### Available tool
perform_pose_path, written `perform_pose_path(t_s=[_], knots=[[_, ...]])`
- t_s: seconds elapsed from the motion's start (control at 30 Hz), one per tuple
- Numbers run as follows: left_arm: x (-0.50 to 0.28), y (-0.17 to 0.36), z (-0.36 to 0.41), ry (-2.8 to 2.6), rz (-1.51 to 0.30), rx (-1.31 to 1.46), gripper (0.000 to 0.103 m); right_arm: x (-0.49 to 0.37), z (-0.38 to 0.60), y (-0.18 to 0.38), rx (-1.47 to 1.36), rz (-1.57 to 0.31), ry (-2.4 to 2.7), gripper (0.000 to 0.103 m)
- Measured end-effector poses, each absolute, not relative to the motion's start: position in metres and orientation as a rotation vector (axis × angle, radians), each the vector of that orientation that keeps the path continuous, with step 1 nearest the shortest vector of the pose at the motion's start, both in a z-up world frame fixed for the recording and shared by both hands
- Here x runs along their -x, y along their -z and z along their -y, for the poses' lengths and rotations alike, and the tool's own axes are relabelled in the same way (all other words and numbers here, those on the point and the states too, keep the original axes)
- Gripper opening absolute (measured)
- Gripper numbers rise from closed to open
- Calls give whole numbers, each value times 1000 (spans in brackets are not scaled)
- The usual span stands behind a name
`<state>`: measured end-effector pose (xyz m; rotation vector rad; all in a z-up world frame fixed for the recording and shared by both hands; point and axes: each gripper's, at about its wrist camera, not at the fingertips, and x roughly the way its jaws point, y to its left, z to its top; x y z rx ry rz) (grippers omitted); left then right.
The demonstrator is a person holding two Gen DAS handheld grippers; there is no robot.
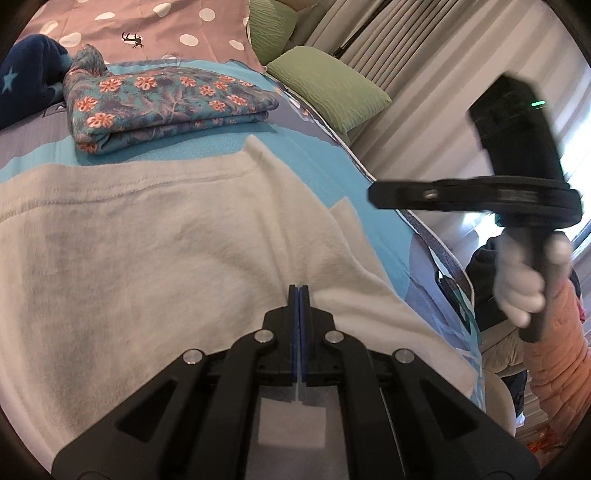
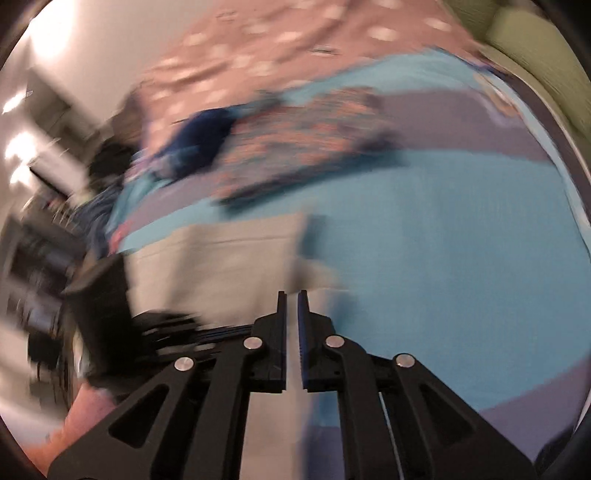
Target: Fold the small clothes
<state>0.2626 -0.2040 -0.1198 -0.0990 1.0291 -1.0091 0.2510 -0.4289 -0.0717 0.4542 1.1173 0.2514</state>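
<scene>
A white garment (image 1: pixel 155 236) lies spread on the blue bed cover (image 1: pixel 317 158). My left gripper (image 1: pixel 298 290) is shut and pinches the garment's near edge. In the left wrist view my right gripper (image 1: pixel 380 192) is seen side-on, held in a gloved hand in the air over the bed's right edge, clear of the cloth. The right wrist view is motion-blurred: my right gripper (image 2: pixel 292 295) has a narrow gap between its fingers and holds nothing, above the white garment (image 2: pixel 221 258).
A folded floral garment (image 1: pixel 162 110) lies behind the white one. A dark blue starred cloth (image 1: pixel 26 81) is at the far left. A pink dotted quilt (image 1: pixel 155 26) and green pillows (image 1: pixel 328 85) lie at the back. The bed edge runs along the right.
</scene>
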Motion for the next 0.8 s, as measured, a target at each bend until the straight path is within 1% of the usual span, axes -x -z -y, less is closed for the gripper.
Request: perform_pose_path(t_s=[0.1,0.27,0.3,0.33,0.37,0.4,0.53,0.7,0.73,0.8], knots=[[-261,120,203,1010,-1028,105,1,-254,447,92,-546,-1142,-232,7],[-263,120,202,1013,-1032,110,1,-250,432,109,-592,-1182,-378,9],[-264,121,201,1014,-1033,113,1,-249,425,106,-583,-1175,-401,11],[-264,121,201,1015,-1034,116,1,-247,417,102,-556,-1159,-428,20],[-264,121,201,1015,-1036,118,1,-244,411,98,-524,-1143,-440,26],[-264,122,200,1016,-1036,121,1,-242,405,94,-500,-1132,-451,35],[-265,122,199,1017,-1038,123,1,-230,393,88,-436,-1124,-486,37],[-265,122,200,1019,-1039,125,1,-221,385,78,-431,-1071,-574,38],[-265,122,200,1019,-1039,126,1,-218,383,75,-420,-1060,-596,42],[-266,123,200,1020,-1040,127,1,-217,375,72,-357,-1044,-571,46]])
